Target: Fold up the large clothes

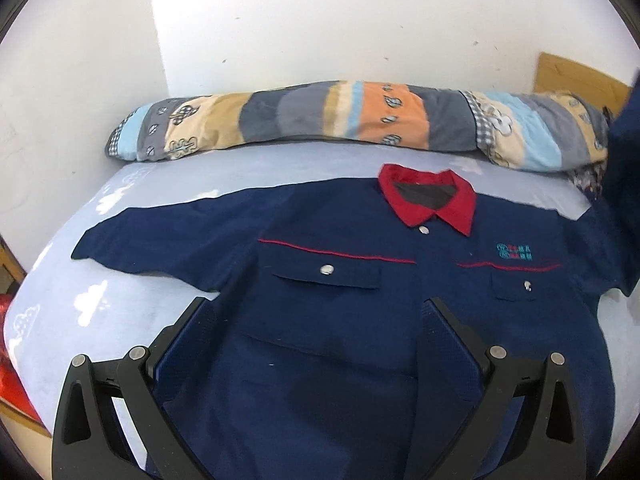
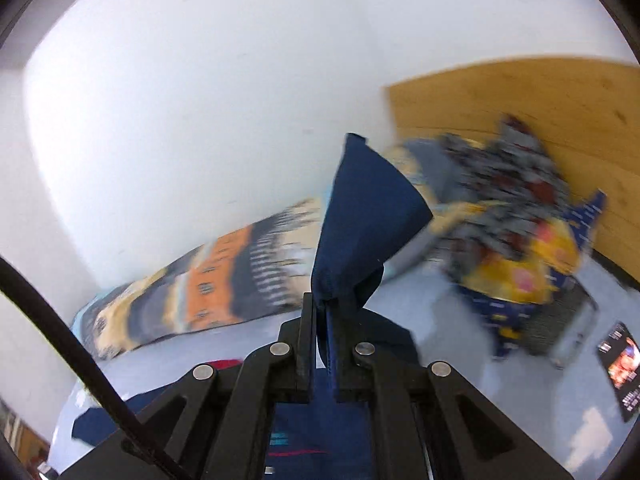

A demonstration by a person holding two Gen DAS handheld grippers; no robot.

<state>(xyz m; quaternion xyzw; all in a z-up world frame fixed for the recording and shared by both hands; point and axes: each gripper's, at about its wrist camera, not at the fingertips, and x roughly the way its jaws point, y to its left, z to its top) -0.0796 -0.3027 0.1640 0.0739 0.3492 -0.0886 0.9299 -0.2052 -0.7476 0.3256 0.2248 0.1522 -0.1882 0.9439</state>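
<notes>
A navy work shirt (image 1: pixel 332 280) with a red collar (image 1: pixel 430 196) lies front-up, spread flat on a pale blue bedsheet (image 1: pixel 120 312), collar toward the far wall. The left gripper (image 1: pixel 320 312) hovers over the shirt's lower front, jaws wide apart, nothing between them. The right gripper (image 2: pixel 325 320) has its jaws clamped on a navy sleeve (image 2: pixel 368 216) of the shirt, lifted clear of the bed at the right side. A patchwork bolster (image 1: pixel 320 120) lies along the far edge against the white wall (image 1: pixel 320 20). A wooden headboard (image 2: pixel 520 104) stands at right.
</notes>
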